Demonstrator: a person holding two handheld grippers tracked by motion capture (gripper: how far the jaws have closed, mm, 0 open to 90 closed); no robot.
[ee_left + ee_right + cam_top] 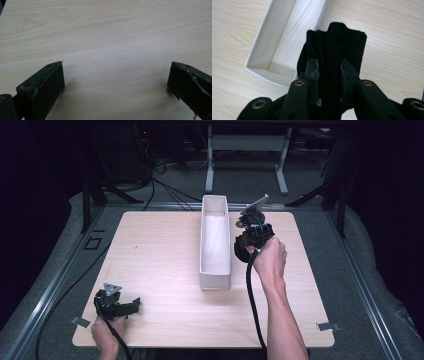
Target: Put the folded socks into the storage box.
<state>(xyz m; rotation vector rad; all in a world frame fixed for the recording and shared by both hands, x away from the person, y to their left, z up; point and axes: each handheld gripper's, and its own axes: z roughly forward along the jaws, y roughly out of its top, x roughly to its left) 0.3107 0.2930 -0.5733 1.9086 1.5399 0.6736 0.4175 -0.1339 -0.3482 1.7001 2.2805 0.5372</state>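
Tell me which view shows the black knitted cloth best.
The right gripper view: the black knitted cloth is close up there, its ribbing visible, pinched between the right tongs beside the white box. The high view gives a dark lump by the right hand. The left gripper view faces bare table.

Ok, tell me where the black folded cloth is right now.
The black folded cloth is clamped in the right tool, held just right of the white box at mid-table in the high view.
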